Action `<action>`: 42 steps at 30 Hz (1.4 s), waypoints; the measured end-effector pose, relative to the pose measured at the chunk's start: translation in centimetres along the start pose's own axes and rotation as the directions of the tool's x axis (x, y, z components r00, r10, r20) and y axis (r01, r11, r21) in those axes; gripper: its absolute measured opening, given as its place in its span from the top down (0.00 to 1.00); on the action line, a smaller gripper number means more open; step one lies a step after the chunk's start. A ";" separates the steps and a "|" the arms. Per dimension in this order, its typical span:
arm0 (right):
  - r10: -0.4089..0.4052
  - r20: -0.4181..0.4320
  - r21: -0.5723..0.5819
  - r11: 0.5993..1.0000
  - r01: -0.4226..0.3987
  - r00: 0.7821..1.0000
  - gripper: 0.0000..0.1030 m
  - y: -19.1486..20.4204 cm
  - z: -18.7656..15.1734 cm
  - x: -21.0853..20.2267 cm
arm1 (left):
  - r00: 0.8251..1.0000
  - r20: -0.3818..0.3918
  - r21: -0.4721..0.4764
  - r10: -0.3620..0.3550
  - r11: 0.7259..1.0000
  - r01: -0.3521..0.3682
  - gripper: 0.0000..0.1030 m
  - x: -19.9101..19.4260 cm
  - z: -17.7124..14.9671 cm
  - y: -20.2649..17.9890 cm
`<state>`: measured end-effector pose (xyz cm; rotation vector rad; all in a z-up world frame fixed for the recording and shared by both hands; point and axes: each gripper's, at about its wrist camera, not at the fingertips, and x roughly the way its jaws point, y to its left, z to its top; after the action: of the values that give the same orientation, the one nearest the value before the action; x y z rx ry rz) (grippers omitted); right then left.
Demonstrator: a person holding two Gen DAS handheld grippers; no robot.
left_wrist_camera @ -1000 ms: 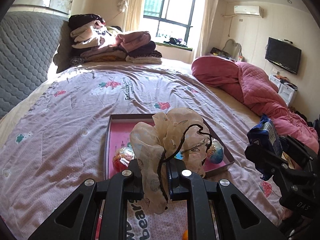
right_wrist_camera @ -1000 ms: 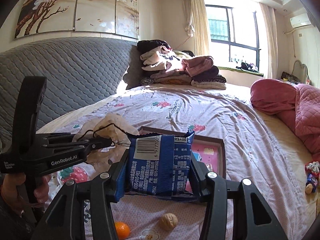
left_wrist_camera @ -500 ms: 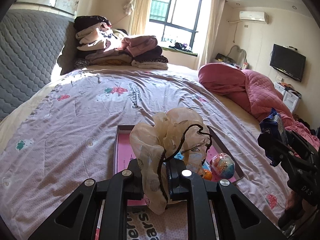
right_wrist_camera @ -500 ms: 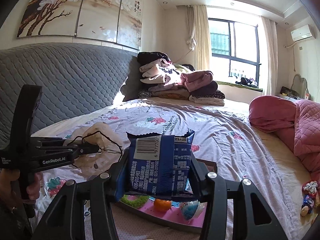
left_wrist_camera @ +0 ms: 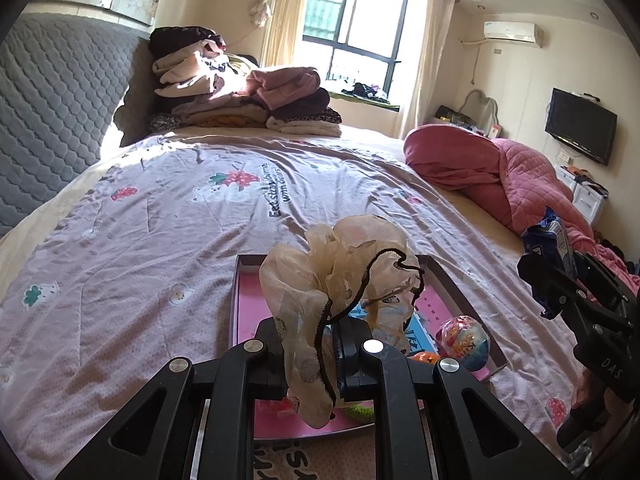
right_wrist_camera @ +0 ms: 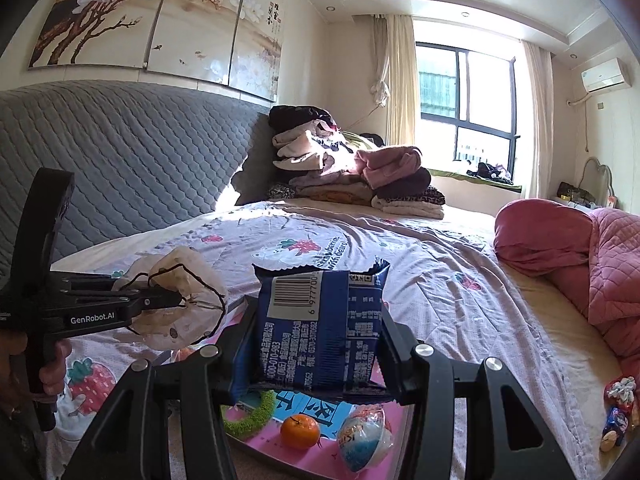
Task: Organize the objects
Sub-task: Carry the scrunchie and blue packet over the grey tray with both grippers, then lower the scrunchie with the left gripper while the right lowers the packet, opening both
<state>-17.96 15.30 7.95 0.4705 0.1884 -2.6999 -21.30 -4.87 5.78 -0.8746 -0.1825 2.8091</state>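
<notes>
A: Left side, what am I holding?
B: My left gripper (left_wrist_camera: 334,354) pinches a beige scrunchie (left_wrist_camera: 340,280) with a black cord, jaws nearly together on the fabric. It bunches up from 6 toward centre of the left view, over the pink tray (left_wrist_camera: 244,300).
A: Right?
B: My right gripper (right_wrist_camera: 316,340) clamps a blue snack packet (right_wrist_camera: 320,320), fingers pressed on both its edges, barcode facing the camera. Dead centre in the right view, hanging above the tray's near end.
A: In the tray?
B: Orange fruit (right_wrist_camera: 299,431) at 6, a wrapped toy egg (right_wrist_camera: 366,438) just beside it toward 5, a green fuzzy ring (right_wrist_camera: 252,416) toward 7, partly hidden under the packet.
A: Around it?
B: The tray sits on a lilac strawberry-print bedspread (left_wrist_camera: 140,240). Folded clothes pile (left_wrist_camera: 240,88) at 11, pink quilt (left_wrist_camera: 532,184) at 3, grey padded headboard (right_wrist_camera: 120,160) at 9. Small wrapped items (right_wrist_camera: 618,412) lie on the bed edge at 4 in the right view; can't tell what they are.
A: Hand visible?
B: Part of a hand (right_wrist_camera: 48,372) on the left handle, at 8.
</notes>
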 end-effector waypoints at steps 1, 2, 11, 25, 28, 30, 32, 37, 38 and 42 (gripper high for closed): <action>-0.002 -0.003 -0.007 1.000 0.002 1.000 0.50 0.1 -0.1 0.2 | 1.000 -0.006 0.004 0.000 1.000 0.000 0.85 0.3 -0.1 -0.1; -0.006 -0.009 -0.016 1.000 0.006 1.000 0.50 0.2 -0.2 0.5 | 1.000 -0.013 0.008 0.000 1.000 0.000 0.85 0.6 -0.2 -0.2; -0.028 -0.089 -0.057 0.998 0.023 0.996 0.50 0.4 -1.6 3.8 | 0.998 -0.063 0.066 0.000 0.998 0.004 0.85 3.1 -1.7 -1.7; -0.001 -0.242 -0.101 0.995 -0.024 0.970 0.50 1.9 -4.5 6.7 | 0.990 -0.143 0.101 0.010 0.995 0.004 0.84 5.8 -3.8 -2.6; -0.003 -0.273 -0.102 0.994 -0.026 0.962 0.50 2.0 -4.9 7.1 | 0.988 -0.153 0.109 0.014 0.994 0.002 0.84 6.2 -4.1 -2.8; -0.005 -0.291 -0.108 0.994 -0.028 0.957 0.50 2.1 -5.0 7.2 | 0.988 -0.155 0.116 0.020 0.993 -0.001 0.84 6.3 -4.2 -2.9; -0.001 -0.304 -0.116 0.993 -0.036 0.953 0.50 2.3 -5.2 7.3 | 0.986 -0.164 0.119 0.024 0.993 -0.004 0.84 6.6 -4.5 -2.9; 0.004 -0.333 -0.146 0.988 -0.056 0.943 0.50 3.0 -5.7 7.5 | 0.983 -0.179 0.131 0.035 0.991 -0.012 0.83 7.0 -5.0 -3.1; 0.002 -0.335 -0.157 0.986 -0.058 0.942 0.50 3.2 -5.9 7.6 | 0.982 -0.183 0.132 0.038 0.991 -0.014 0.83 7.1 -5.1 -3.1; 0.011 -0.351 -0.172 0.982 -0.076 0.936 0.50 3.7 -6.3 7.9 | 0.981 -0.189 0.128 0.044 0.992 -0.020 0.83 7.3 -5.1 -2.9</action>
<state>-21.48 10.29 -0.96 0.8835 0.5136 -2.5041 -23.88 -0.12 -1.87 -1.1186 0.0371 2.7083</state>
